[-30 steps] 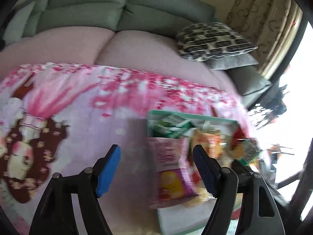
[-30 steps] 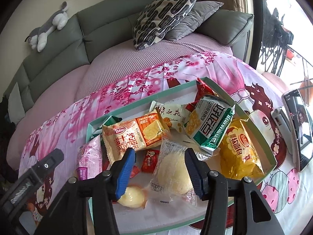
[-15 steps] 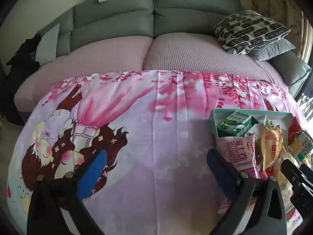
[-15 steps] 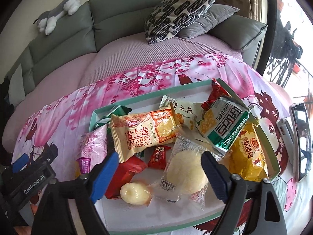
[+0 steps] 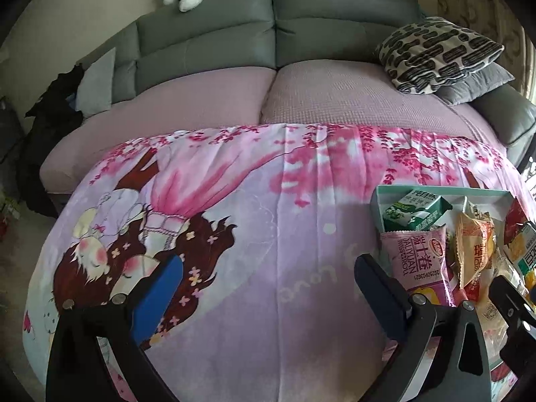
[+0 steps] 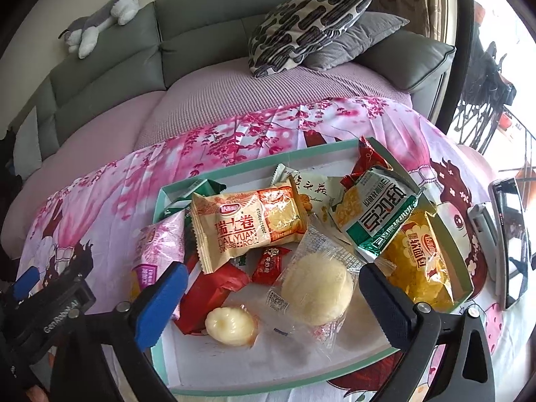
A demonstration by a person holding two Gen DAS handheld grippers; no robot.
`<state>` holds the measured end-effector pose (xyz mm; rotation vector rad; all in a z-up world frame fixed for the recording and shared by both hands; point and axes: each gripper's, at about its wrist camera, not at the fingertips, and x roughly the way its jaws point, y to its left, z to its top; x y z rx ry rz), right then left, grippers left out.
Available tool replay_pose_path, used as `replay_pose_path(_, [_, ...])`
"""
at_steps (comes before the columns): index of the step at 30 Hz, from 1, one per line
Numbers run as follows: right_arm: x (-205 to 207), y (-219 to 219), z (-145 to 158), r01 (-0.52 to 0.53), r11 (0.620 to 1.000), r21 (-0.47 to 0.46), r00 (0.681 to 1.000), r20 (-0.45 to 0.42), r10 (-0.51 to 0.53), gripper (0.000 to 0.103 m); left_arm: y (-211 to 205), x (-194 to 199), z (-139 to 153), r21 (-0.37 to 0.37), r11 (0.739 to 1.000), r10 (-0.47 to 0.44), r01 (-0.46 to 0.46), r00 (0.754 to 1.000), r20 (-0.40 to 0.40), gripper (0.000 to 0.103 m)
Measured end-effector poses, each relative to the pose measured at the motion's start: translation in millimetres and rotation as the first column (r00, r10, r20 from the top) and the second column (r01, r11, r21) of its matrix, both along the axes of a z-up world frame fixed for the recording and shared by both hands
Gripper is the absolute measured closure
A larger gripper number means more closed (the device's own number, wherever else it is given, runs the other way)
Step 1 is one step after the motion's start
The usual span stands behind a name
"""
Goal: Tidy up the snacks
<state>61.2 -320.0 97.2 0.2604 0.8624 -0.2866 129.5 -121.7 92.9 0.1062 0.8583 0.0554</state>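
Currently right tongs (image 6: 271, 298) gaping wide, just opened, hovering over clear-wrapped bun (image 6: 316, 289) in tray (image 6: 234, 167); left tongs (image 5: 268, 288) gaping empty over blanket (image 5: 268, 201).

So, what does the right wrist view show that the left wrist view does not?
Only the right wrist view shows the round pale bun in clear wrap, the yellow bread bag and the phone beside the tray.

Only the left wrist view shows the wide bare stretch of printed cloth left of the tray.

Both show the tray, the pink Swiss roll pack, the patterned cushion and the toy cat.
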Motion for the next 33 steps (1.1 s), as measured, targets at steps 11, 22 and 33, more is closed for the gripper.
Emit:
replay_pose_path(11, [-7.8, 9.9, 12.2, -0.001, 0.999, -0.04, 1.0, 0.023, 0.002, 0.0, 16.9, -15.0, 5.9, 0.049, 0.996, 0.077, -0.077, 0.997, 0.002, 0.001])
replay_pose_path(22, [-16.6, 26.8, 15.8, -0.029, 0.997, -0.068, 0.999, 0.025, 0.031, 0.0, 31.8, -26.2, 2.4, 0.044, 0.996, 0.084, -0.083, 0.996, -0.019, 0.001])
replay_pose_path(33, [-40.0, 42.9, 10.8, -0.069, 0.995, -0.078, 0.998, 0.004, 0.07, 0.0, 43.3, -51.6, -4.5, 0.038, 0.998, 0.055, -0.053, 0.998, -0.041, 0.001])
